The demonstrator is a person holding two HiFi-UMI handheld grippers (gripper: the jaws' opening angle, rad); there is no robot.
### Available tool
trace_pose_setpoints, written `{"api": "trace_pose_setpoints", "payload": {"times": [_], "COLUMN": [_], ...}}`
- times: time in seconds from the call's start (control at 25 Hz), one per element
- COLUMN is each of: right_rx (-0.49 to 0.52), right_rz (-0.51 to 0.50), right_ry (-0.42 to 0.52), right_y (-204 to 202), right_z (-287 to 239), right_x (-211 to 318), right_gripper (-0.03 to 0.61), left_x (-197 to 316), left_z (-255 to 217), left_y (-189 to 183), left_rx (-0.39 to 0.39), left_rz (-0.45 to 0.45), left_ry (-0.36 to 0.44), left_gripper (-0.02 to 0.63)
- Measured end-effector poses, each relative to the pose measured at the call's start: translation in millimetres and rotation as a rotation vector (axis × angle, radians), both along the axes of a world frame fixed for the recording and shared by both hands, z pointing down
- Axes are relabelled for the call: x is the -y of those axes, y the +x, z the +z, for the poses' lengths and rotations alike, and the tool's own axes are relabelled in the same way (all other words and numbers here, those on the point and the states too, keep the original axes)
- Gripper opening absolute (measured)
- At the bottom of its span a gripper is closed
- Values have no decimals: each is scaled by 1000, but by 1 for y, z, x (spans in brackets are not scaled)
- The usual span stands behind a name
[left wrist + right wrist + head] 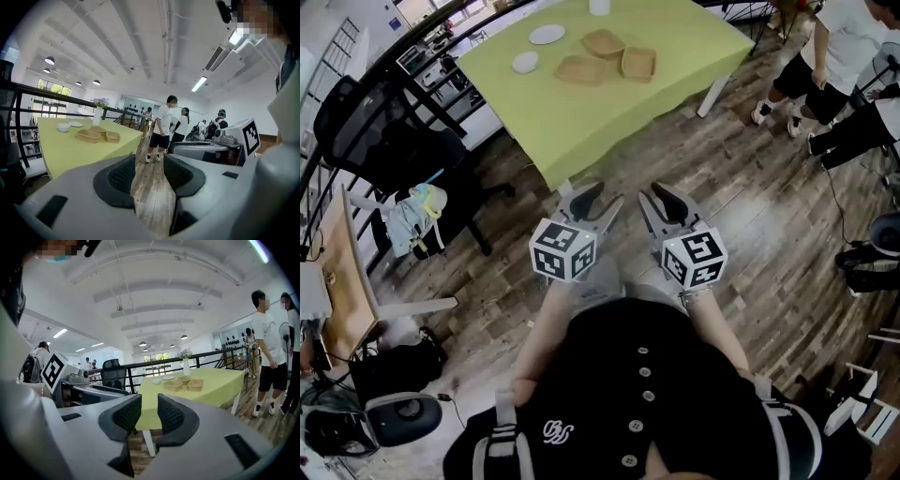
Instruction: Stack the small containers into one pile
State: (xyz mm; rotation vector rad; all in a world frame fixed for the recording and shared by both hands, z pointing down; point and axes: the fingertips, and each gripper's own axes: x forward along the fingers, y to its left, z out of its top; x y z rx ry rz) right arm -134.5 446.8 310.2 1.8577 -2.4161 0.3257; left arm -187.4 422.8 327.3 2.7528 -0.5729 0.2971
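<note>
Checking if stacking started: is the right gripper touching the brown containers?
Apart. Head view shows the right gripper over the floor, containers far off on the table.

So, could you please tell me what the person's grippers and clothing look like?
Both the left gripper and right gripper have pale grey bodies, fingers with black ribbed pads, and a white cube bearing black square markers. The person wears a black top with pale buttons, a small white emblem and grey straps.
</note>
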Motion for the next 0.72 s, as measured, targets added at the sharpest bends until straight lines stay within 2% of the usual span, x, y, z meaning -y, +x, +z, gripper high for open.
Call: {"api": "trace_pose_setpoints", "payload": {"times": [0.36, 0.56, 0.72], "right_rx": [5, 8, 6], "right_rz": [11, 28, 62], "right_ry": [-49, -59, -57], "right_y": [27, 43, 62], "right_z": [19, 19, 11], "right_x": [60, 113, 165], "right_gripper": [101, 101, 101], "left_x": [66, 125, 178], "left_z": [19, 22, 17], "left_y": [25, 45, 71], "left_rx": [8, 7, 3], "left_rz": [-4, 9, 56], "left_ry": [-50, -75, -75], "left_gripper": [186, 186, 181]}}
